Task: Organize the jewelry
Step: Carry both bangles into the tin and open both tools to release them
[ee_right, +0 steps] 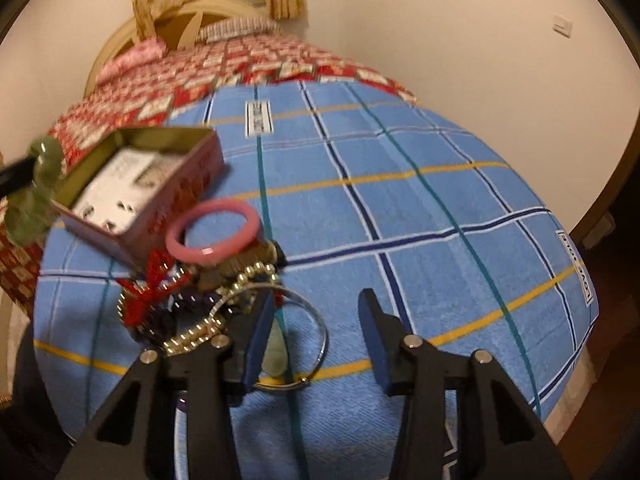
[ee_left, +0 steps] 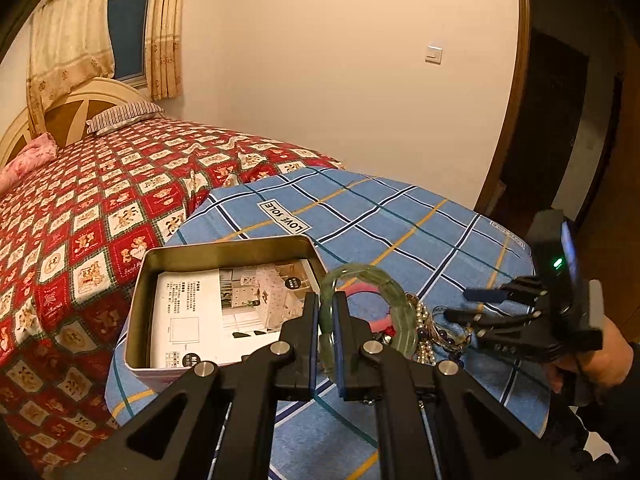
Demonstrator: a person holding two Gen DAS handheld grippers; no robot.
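Because the left gripper (ee_left: 326, 320) is clamped on the green bead bracelet (ee_left: 372, 280), the governing relation is bracelet to tin: the open tin box (ee_left: 138, 300) lies just to the left of the fingers, its near rim beside the left finger, its long axis running left to right across the view. The bracelet loop stands upright, rising forward and to the right of the pads, clear of the blue checked cloth (ee_left: 400, 216). The left gripper is level and points across the cloth toward the bed (ee_left: 100, 200).

The right gripper (ee_right: 316, 336) has its fingers wide apart and holds nothing; it hovers low at the remaining pile. A thin metal hoop (ee_right: 320, 332) lies between its fingers, apparently on the cloth, though blur prevents certainty. Beyond lie gold beads (ee_right: 256, 270), then the pink bangle (ee_right: 212, 232) against the tin's side.
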